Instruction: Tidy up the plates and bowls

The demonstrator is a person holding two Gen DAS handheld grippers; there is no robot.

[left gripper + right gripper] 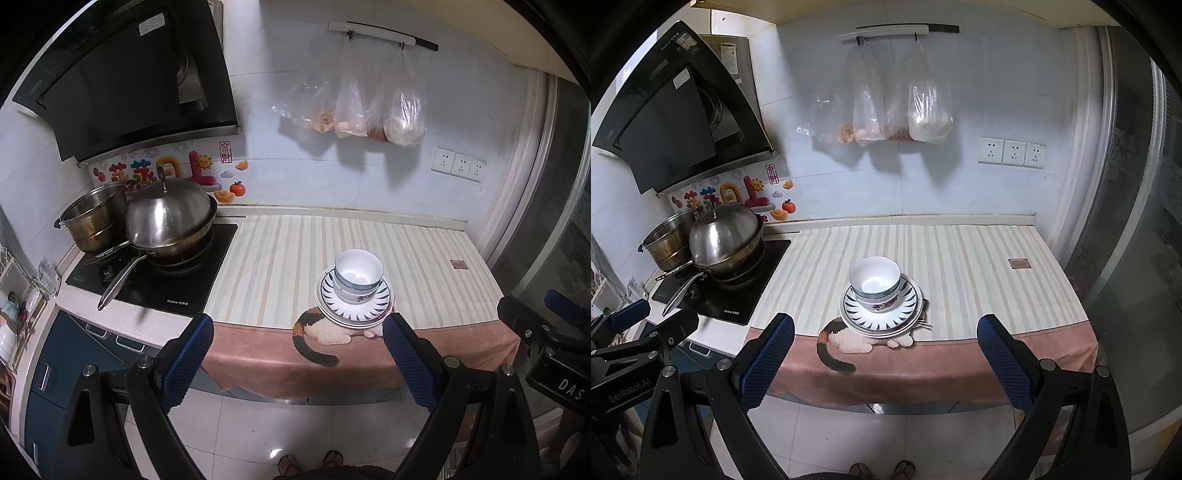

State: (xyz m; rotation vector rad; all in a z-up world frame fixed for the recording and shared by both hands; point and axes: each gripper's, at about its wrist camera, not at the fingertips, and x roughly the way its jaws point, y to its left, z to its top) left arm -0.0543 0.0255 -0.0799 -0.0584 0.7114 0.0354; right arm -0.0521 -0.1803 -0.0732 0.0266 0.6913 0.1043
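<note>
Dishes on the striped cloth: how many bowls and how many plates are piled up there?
Bowls: 2, nested one inside the other.
Plates: 2 at least, stacked under the bowls; only their rims show, so there may be more.
Total: 4 dishes in one pile on the cloth.

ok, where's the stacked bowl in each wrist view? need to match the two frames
Left wrist: bowl stack sits right of centre on the plates, above the gap between the fingers.
Right wrist: bowl stack sits just left of centre on the plates.
Shared landmark: the cat print on the cloth, partly under the plates.
</note>
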